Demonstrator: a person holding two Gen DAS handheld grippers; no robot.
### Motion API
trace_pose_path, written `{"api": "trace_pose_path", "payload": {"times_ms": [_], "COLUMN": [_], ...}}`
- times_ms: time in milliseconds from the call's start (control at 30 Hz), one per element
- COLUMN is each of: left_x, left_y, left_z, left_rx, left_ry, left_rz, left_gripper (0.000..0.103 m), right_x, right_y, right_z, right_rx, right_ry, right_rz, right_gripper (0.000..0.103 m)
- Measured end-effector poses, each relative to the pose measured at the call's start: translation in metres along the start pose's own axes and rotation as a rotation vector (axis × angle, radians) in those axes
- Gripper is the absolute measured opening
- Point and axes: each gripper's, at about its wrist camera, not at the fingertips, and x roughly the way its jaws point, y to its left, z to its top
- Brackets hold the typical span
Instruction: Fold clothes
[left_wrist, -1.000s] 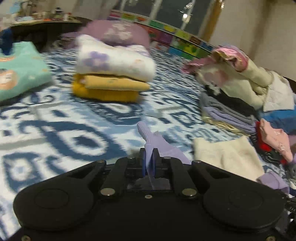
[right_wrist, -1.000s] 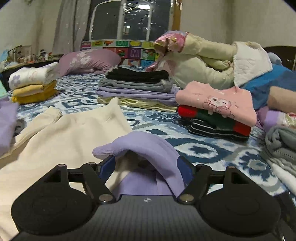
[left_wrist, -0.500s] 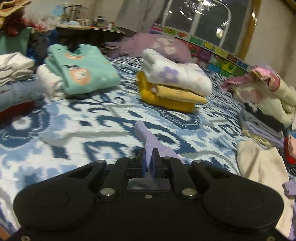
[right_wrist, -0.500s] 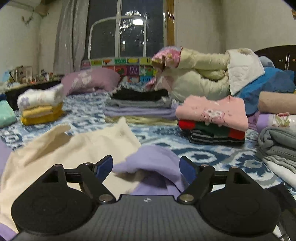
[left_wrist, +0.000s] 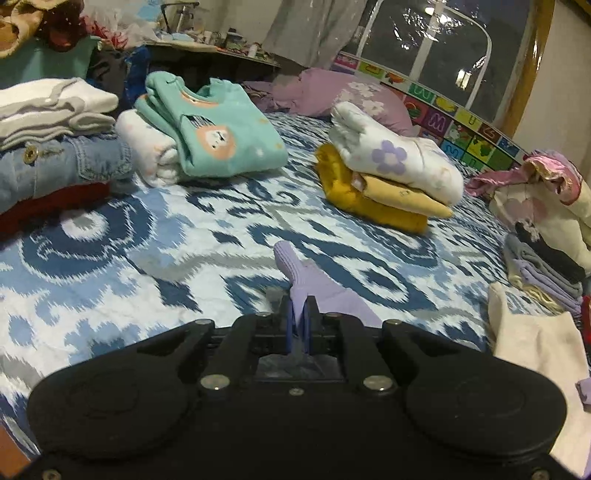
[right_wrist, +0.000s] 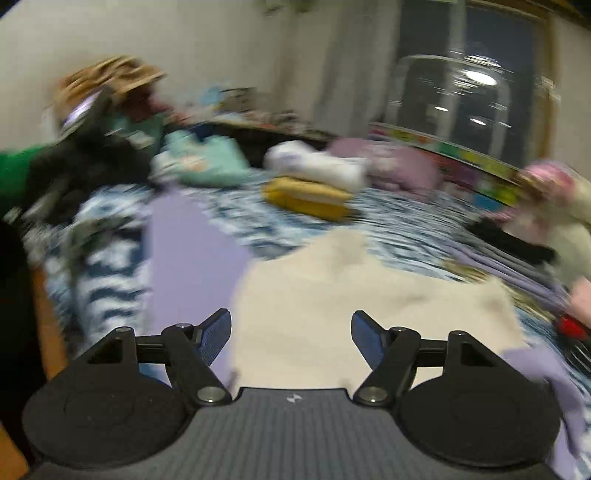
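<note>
Since a second ago my right gripper (right_wrist: 290, 336) has let go of the lilac garment (left_wrist: 317, 288) and swung left; its fingers stand wide apart with nothing between them, over the cream garment (right_wrist: 369, 291). My view there is smeared by motion, so details are poor. My left gripper (left_wrist: 300, 320) stays clamped narrow on a fold of the lilac garment, whose ribbed cuff pokes up just past my fingertips above the blue-and-white bedspread (left_wrist: 147, 258).

From the right view, the lilac cloth runs as a long strip on the left of the cream garment, touching its edge, and another lilac piece shows at the lower right. The cream garment lies flat on the bed, and its corner shows at the right edge of my left view.

Ahead of my left gripper the bedspread is bare up to the yellow-and-white pile (left_wrist: 388, 181). Left of that sits the teal top (left_wrist: 218, 136) on a white bundle, and further left a denim stack (left_wrist: 59, 166) with white and grey pieces on top. A purple pillow (left_wrist: 354, 96) lies behind the piles by the window. To the right, a stack of grey, lilac and black folded clothes (left_wrist: 543, 269) sits below a heap of cream and pink garments (left_wrist: 543, 195).
</note>
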Motion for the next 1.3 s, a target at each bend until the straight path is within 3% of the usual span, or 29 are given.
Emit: {"api": "trace_pose_path", "payload": {"times_ms": [133, 267, 500, 633, 700, 800, 833, 933, 1067, 1300], "left_x": [0.009, 0.016, 0.028, 0.038, 0.041, 0.033, 0.027, 0.013, 0.001, 0.007], "left_y": [0.016, 0.037, 0.057, 0.061, 0.054, 0.037, 0.031, 0.017, -0.016, -0.073], "left_z": [0.008, 0.016, 0.023, 0.020, 0.018, 0.018, 0.019, 0.021, 0.016, -0.002], "left_rx": [-0.023, -0.063, -0.099, -0.103, -0.067, 0.006, 0.023, 0.033, 0.096, 0.157], "left_ry": [-0.011, -0.024, -0.019, 0.028, 0.042, 0.003, -0.023, -0.060, -0.088, -0.062], "left_rz": [0.009, 0.037, 0.096, 0.146, 0.200, 0.288, 0.300, 0.268, 0.270, 0.113], "left_gripper": [0.004, 0.004, 0.004, 0.006, 0.018, 0.051, 0.052, 0.052, 0.052, 0.051], "right_x": [0.006, 0.006, 0.007, 0.001, -0.001, -0.005, -0.006, -0.008, 0.001, 0.037], "right_y": [0.020, 0.017, -0.019, -0.042, -0.054, -0.071, -0.075, -0.087, -0.086, -0.081], "right_z": [0.007, 0.005, -0.001, -0.004, -0.005, -0.009, -0.010, -0.014, -0.024, -0.027], "right_rx": [-0.003, 0.024, 0.157, 0.210, 0.224, 0.221, 0.211, 0.142, -0.053, -0.267], "right_ry": [0.015, 0.027, 0.012, -0.007, -0.007, -0.002, 0.001, 0.024, 0.094, 0.231], "right_rz": [0.062, 0.059, -0.011, -0.104, -0.172, -0.270, -0.302, -0.376, -0.472, -0.485], "right_gripper": [0.071, 0.071, 0.072, 0.072, 0.072, 0.072, 0.072, 0.073, 0.073, 0.070]}}
